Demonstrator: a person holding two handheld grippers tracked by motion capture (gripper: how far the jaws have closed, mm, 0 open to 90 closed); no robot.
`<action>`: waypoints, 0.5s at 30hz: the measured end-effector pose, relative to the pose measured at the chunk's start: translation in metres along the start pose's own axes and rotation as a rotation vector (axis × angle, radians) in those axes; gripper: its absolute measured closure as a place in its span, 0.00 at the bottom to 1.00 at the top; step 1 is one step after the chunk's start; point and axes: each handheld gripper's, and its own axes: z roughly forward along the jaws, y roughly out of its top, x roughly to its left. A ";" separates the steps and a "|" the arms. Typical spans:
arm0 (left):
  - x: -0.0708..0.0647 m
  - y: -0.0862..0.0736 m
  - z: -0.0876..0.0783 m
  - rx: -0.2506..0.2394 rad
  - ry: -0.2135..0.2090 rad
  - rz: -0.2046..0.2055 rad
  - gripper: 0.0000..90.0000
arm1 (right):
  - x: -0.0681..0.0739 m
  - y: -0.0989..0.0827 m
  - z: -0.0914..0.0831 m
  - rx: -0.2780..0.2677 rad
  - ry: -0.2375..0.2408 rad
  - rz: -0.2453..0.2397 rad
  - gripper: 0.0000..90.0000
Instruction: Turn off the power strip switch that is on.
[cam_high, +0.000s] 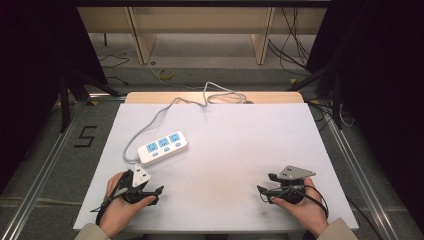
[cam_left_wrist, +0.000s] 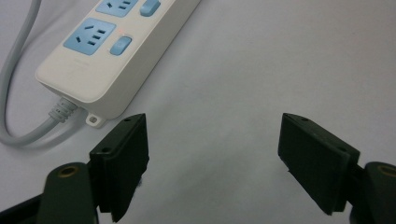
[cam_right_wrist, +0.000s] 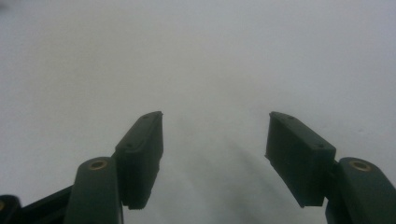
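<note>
Looking down from the high view, a white bench (cam_high: 230, 150) carries a white power strip (cam_high: 162, 148) with three blue sockets, lying left of centre and angled. Its grey cord (cam_high: 150, 125) leaves the near end, curves up the bench and loops over the far edge. The left hand (cam_high: 117, 200) holds the left tongs (cam_high: 159, 194) at the near left corner, just below the strip and apart from it, pointing right. The right hand (cam_high: 305, 202) holds the right tongs (cam_high: 265, 184) at the near right, pointing left, well apart from the strip. Bare bench lies between the two.

From the left gripper view, the left tongs (cam_left_wrist: 214, 154) stand spread wide over bare white surface, with nothing between the jaws. The power strip (cam_left_wrist: 112, 60) lies at upper left, near the left jaw but not touching it; two blue sockets and two blue switches show on its top, and the cord (cam_left_wrist: 28, 130) comes out of its near end beside a small mounting tab.

From the right gripper view, the right tongs (cam_right_wrist: 215, 149) are also spread wide and empty, above plain white bench (cam_right_wrist: 201, 56).
</note>
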 end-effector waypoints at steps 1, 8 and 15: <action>0.000 0.000 0.000 0.000 0.000 0.000 0.29 | 0.000 0.000 0.000 -0.001 -0.001 0.001 0.41; 0.001 0.003 -0.004 -0.011 0.007 -0.007 0.48 | 0.002 -0.001 -0.002 0.005 -0.004 -0.002 0.41; 0.005 0.006 -0.010 0.007 0.024 -0.006 0.91 | 0.002 -0.001 -0.001 0.005 -0.002 -0.007 0.41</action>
